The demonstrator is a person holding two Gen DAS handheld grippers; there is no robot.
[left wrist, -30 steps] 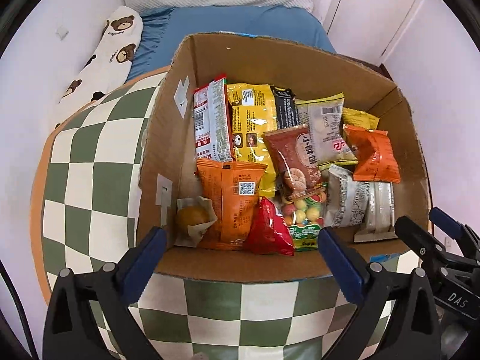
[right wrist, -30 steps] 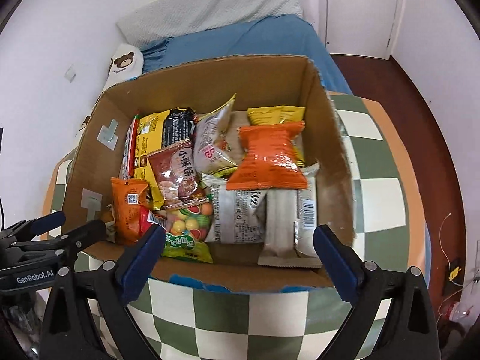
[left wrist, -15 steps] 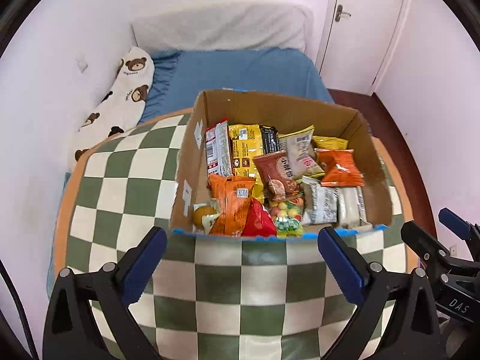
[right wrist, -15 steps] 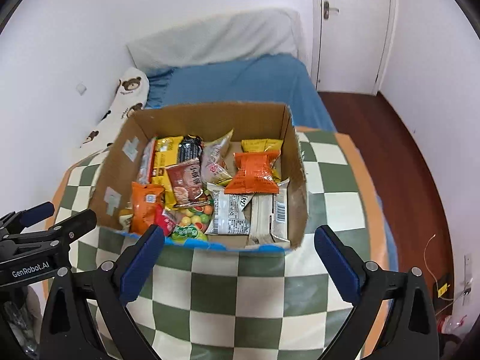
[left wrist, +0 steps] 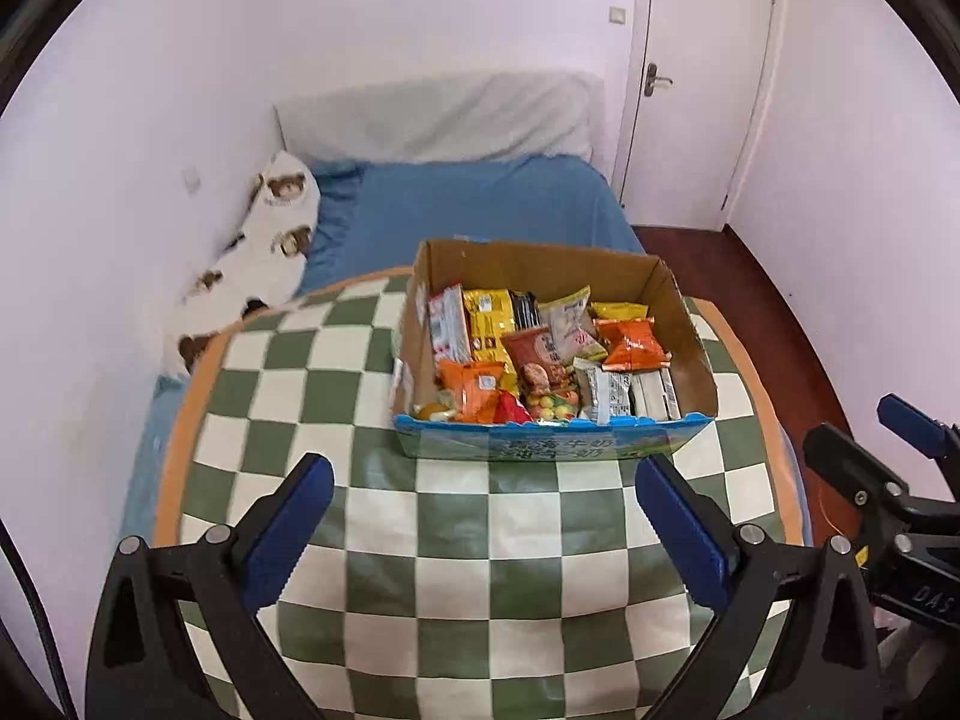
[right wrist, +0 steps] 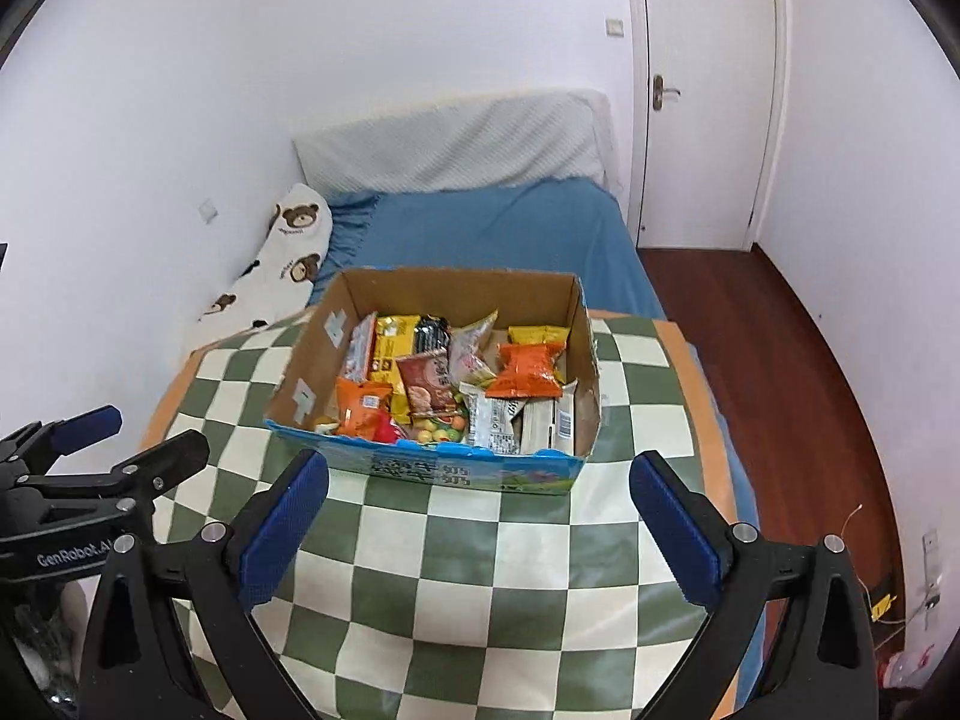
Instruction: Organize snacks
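An open cardboard box (left wrist: 540, 264) (right wrist: 456, 288) stands at the far side of the checkered table (left wrist: 456, 540) (right wrist: 480, 546). It holds several snack packets, among them an orange pack (left wrist: 633, 345) (right wrist: 531, 369), a yellow pack (left wrist: 489, 324) (right wrist: 393, 348) and a brown-red pack (left wrist: 537, 354) (right wrist: 429, 384). My left gripper (left wrist: 480, 516) is open over the near table, well short of the box, nothing between its blue pads. Beside it my right gripper (right wrist: 480, 516) is open too and holds nothing. Each gripper also shows at the edge of the other's view.
Behind the table lies a bed with a blue sheet (left wrist: 480, 204) (right wrist: 492, 228), a grey-white pillow (right wrist: 456, 144) and a bear-print bolster (left wrist: 258, 258) (right wrist: 282, 252). A white door (left wrist: 696, 78) (right wrist: 708, 90) and dark wooden floor (right wrist: 780, 348) are at the right. Walls close the left side.
Both grippers have drawn back and up from the box, which now looks small and far. More of the table and room is in view. Both stay open.
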